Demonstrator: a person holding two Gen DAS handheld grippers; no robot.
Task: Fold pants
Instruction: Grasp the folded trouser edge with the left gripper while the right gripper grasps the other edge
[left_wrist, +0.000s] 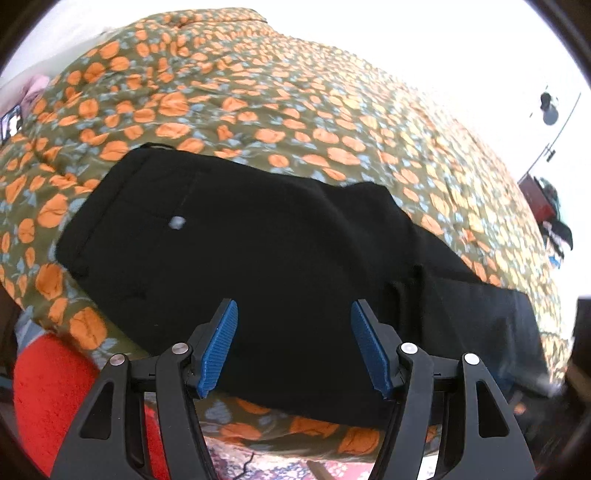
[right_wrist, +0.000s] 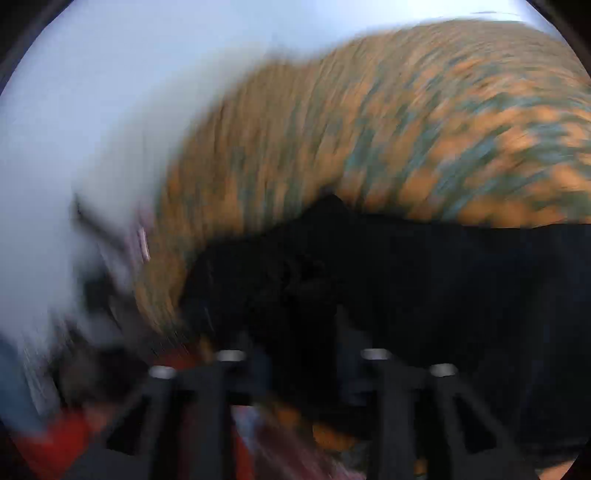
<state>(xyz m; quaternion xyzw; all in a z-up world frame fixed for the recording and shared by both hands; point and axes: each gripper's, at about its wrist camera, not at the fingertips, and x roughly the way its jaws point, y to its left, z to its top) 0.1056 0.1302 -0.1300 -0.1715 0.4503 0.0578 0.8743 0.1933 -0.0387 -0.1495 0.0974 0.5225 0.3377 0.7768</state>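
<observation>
left wrist view: the black pants (left_wrist: 258, 240) lie lengthwise on the flowered bedspread (left_wrist: 277, 92), waistband to the left. your left gripper (left_wrist: 293, 343) hovers with fingers wide over the near edge; pinch both layers there. right wrist view: heavy blur; the right gripper (right_wrist: 301, 354) fingers cannot be told, so slow down.

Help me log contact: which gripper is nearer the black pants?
Cannot tell. The left gripper is open over the black pants; the right gripper is also over them, but blurred.

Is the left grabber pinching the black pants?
Apart. In the left wrist view, the left gripper is wide open, its blue pads clear of the black pants.
</observation>
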